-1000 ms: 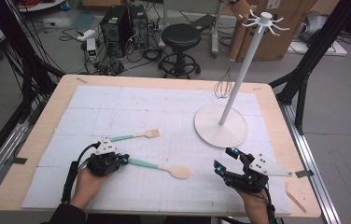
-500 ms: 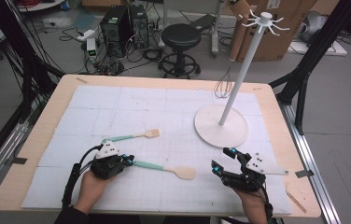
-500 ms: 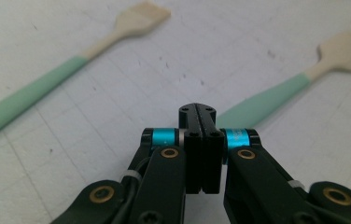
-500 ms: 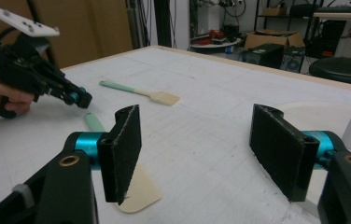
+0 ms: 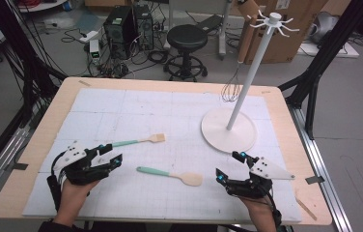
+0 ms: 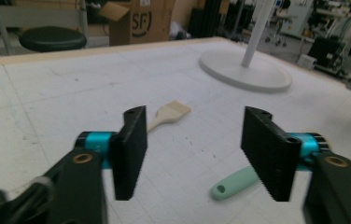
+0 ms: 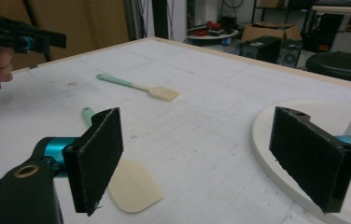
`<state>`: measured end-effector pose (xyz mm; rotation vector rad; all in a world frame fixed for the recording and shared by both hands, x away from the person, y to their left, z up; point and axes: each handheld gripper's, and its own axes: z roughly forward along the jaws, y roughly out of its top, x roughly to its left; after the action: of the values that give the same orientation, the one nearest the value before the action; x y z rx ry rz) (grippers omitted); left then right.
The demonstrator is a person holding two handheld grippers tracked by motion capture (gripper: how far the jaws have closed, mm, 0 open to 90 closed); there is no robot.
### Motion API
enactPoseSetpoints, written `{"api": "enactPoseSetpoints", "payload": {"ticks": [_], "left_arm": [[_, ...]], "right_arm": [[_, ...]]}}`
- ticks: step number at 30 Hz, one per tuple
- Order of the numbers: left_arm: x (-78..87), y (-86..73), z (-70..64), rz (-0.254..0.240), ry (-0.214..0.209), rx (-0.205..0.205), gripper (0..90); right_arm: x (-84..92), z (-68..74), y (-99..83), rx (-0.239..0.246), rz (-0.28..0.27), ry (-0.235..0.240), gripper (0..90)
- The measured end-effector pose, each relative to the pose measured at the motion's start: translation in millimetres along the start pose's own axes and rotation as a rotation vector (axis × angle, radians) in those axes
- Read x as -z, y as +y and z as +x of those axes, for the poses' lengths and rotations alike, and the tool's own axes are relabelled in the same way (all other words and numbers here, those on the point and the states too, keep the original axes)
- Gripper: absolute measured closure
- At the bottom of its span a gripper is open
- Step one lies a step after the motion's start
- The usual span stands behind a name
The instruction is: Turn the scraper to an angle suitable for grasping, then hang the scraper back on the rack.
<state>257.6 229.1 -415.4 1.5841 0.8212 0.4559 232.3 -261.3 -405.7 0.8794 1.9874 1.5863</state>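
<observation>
Two utensils with mint-green handles lie on the white mat. A flat wooden spatula (image 5: 141,141) lies at mid-left, and a wooden spoon (image 5: 172,175) lies nearer the front. My left gripper (image 5: 111,154) is open just left of the spoon's handle and touches nothing. In the left gripper view its jaws (image 6: 199,154) stand wide apart, with the spoon's handle end (image 6: 234,184) low between them and the spatula's head (image 6: 171,112) beyond. My right gripper (image 5: 230,166) is open and empty right of the spoon's bowl (image 7: 131,186), which lies by its left jaw.
A white hook stand has its round base (image 5: 229,129) at the right of the mat, and a wire whisk (image 5: 231,89) hangs from it. The base rim (image 7: 276,135) lies close to my right jaw. A thin wooden stick (image 5: 306,208) lies at the front right corner.
My left gripper has drawn back a little to the left of the spoon's handle. The spoon lies slightly farther right than a second ago. The right gripper has barely moved.
</observation>
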Motion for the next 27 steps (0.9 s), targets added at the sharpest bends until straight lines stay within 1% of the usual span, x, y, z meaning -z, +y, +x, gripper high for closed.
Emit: {"api": "enactPoseSetpoints", "payload": {"ticks": [1, 2, 3, 4, 5, 6, 8, 11, 12, 16, 19, 21, 23, 25, 27], "left_arm": [[4.3, 0.1, 0.8, -0.023, 0.005, 0.005, 32.4], [6.9, 0.1, 1.0, -0.035, 0.012, 0.002, 27.9], [9.9, 0.1, 0.7, -0.05, 0.034, -0.006, 23.3], [13.0, 0.0, 1.0, -0.057, 0.044, -0.013, 17.3], [15.5, -0.4, 1.5, -0.066, 0.043, -0.014, 15.5], [20.7, -1.8, 2.6, -0.083, 0.046, -0.011, 16.0], [26.3, -3.8, 4.2, -0.095, 0.042, -0.006, 15.9], [34.3, -6.8, 6.6, -0.096, 0.059, -0.011, 16.0], [35.7, -7.3, 7.3, -0.095, 0.062, -0.008, 16.0], [42.8, -8.2, 12.2, -0.099, 0.076, 0.001, 16.0], [45.8, -8.2, 13.8, -0.108, 0.073, 0.005, 15.9], [46.8, -7.1, 14.1, -0.104, 0.077, -0.008, 15.9], [47.1, -6.4, 13.7, -0.107, 0.074, -0.01, 15.9], [47.6, -6.5, 13.5, -0.106, 0.071, -0.012, 15.9], [47.3, -7.4, 13.0, -0.101, 0.072, -0.016, 15.9]], "right_arm": [[0.3, 1.2, 1.0, 0.001, 0.002, 0.002, 16.4], [0.8, 2.2, 2.1, 0.008, 0.002, 0.005, 16.4], [1.3, 2.7, 2.6, 0.011, 0.003, 0.006, 16.4], [2.1, 3.0, 3.2, 0.02, 0.006, 0.006, 16.4], [2.9, 3.6, 3.7, 0.018, 0.007, 0.004, 16.4], [3.6, 3.4, 3.9, 0.023, 0.008, 0.004, 16.4], [4.8, 3.3, 3.8, 0.019, 0.0, -0.003, 16.1], [3.2, 4.0, 3.0, 0.011, 0.01, -0.01, 16.1], [1.5, 3.4, 2.3, 0.006, 0.019, -0.013, 16.0], [-2.7, 3.7, 2.0, 0.005, 0.023, -0.005, 16.1], [-5.0, 5.7, 4.2, 0.01, 0.035, 0.012, 16.4], [-6.1, 5.0, 5.8, 0.006, 0.039, 0.011, 16.4], [-7.3, 4.1, 6.9, 0.005, 0.038, 0.007, 16.4], [-8.6, 5.3, 7.3, 0.007, 0.037, 0.008, 16.4], [-11.2, 7.8, 7.4, 0.01, 0.047, 0.017, 16.4]]}}
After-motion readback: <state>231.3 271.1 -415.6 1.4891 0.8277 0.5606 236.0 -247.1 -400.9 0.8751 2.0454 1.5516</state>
